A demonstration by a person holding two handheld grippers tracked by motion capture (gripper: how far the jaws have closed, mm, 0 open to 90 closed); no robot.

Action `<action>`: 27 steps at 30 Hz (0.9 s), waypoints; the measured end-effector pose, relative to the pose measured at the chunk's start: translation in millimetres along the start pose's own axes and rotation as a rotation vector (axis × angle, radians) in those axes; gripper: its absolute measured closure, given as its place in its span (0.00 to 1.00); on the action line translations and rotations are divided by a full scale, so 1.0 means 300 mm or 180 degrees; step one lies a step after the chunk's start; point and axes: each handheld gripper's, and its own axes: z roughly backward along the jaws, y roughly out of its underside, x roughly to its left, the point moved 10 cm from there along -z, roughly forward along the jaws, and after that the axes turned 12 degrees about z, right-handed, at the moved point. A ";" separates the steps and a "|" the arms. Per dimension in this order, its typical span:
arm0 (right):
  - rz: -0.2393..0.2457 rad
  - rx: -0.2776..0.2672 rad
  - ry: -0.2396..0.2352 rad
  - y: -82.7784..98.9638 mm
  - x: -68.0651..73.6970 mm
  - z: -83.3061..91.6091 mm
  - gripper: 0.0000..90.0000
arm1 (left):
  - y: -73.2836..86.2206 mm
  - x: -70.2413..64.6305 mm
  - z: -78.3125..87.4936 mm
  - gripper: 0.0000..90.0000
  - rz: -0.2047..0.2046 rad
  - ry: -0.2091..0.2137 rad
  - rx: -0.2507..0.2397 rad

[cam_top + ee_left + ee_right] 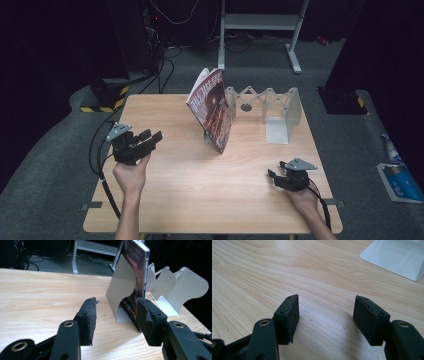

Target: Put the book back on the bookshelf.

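1. Red glossy-covered book stands tilted in the white metal expanding rack near the desk's far edge.
2. Left claw, released and empty, points toward it and sits nearer.
3. Right claw is released too, near the desk's right edge.

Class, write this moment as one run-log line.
left hand-held gripper: open, empty | right hand-held gripper: open, empty | book: leaning in rack

My wooden table stands on grey carpet in a dark room. Far behind it I see a white metal frame on two legs, with black cables trailing over the floor at far left. Yellow-black tape marks a dark stand's foot there. Light falls on the tabletop alone.
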 end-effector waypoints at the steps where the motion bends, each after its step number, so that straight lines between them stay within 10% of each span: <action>1: 0.0000 -0.0001 -0.0001 0.000 0.000 0.000 0.42 | 0.008 0.004 -0.001 0.56 0.0012 -0.0003 0.0008; 27: 0.0010 -0.0004 -0.0003 -0.001 0.000 0.000 0.42 | 0.152 0.034 -0.048 0.56 0.0096 0.0006 0.0105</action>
